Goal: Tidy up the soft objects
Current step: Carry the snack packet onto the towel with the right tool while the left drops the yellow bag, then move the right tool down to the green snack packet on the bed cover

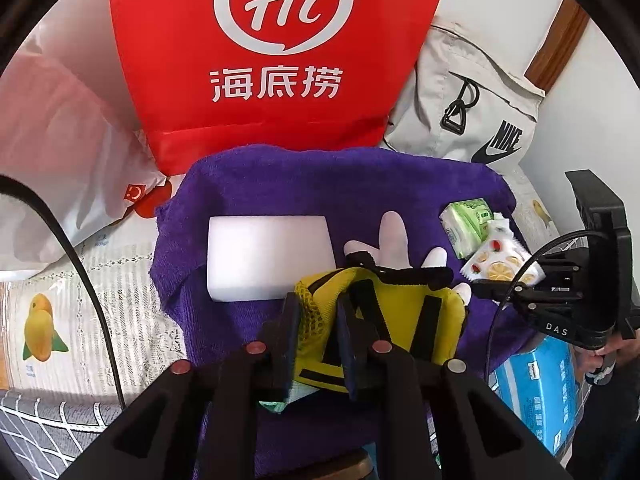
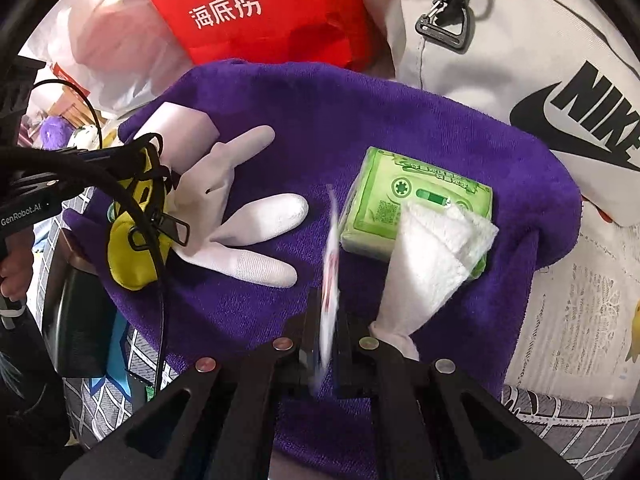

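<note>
A purple towel (image 1: 320, 184) is spread out with soft items on it. My left gripper (image 1: 318, 312) is shut on the mesh side of a yellow pouch (image 1: 400, 320) with black straps, low over the towel. A white glove (image 2: 248, 220) lies partly under the pouch. Left of the glove sits a white sponge block (image 1: 268, 256). My right gripper (image 2: 326, 344) is shut on a thin fruit-print packet (image 1: 500, 260), seen edge-on in the right wrist view. Just beyond it are a green tissue pack (image 2: 416, 200) and a folded white cloth (image 2: 432, 260) leaning on it.
A red paper bag (image 1: 280, 60) stands behind the towel, a grey sports bag (image 1: 472, 100) to its right and a white plastic bag (image 1: 60, 140) to its left. A blue box (image 1: 540, 392) sits at the right, off the towel. A mango-print cover (image 1: 60, 320) lies beneath the towel.
</note>
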